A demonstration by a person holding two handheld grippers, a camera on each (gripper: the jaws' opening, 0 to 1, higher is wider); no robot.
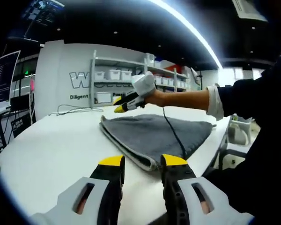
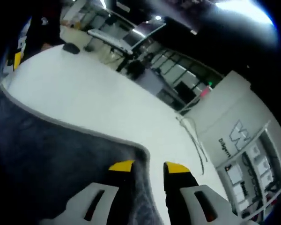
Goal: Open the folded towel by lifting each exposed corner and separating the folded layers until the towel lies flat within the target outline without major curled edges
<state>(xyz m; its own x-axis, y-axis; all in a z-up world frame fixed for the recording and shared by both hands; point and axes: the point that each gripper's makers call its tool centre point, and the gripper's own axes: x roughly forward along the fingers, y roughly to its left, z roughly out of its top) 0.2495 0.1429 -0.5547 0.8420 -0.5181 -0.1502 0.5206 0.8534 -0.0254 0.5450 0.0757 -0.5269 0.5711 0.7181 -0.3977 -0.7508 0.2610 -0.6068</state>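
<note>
Hidden and blurred

Your right gripper view cuts the towel off at its left and bottom edges, the wall lettering sits half behind shelving, and the far room blurs.

White wall w/ shelving, ceiling light strip.

Bare white table beside the gray towel; loose cable near the far corner.

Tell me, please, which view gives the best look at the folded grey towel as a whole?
The left gripper view: the towel lies whole on the white table, with the right gripper over its far edge. The right gripper view is too close, showing just one pale-edged corner.
</note>
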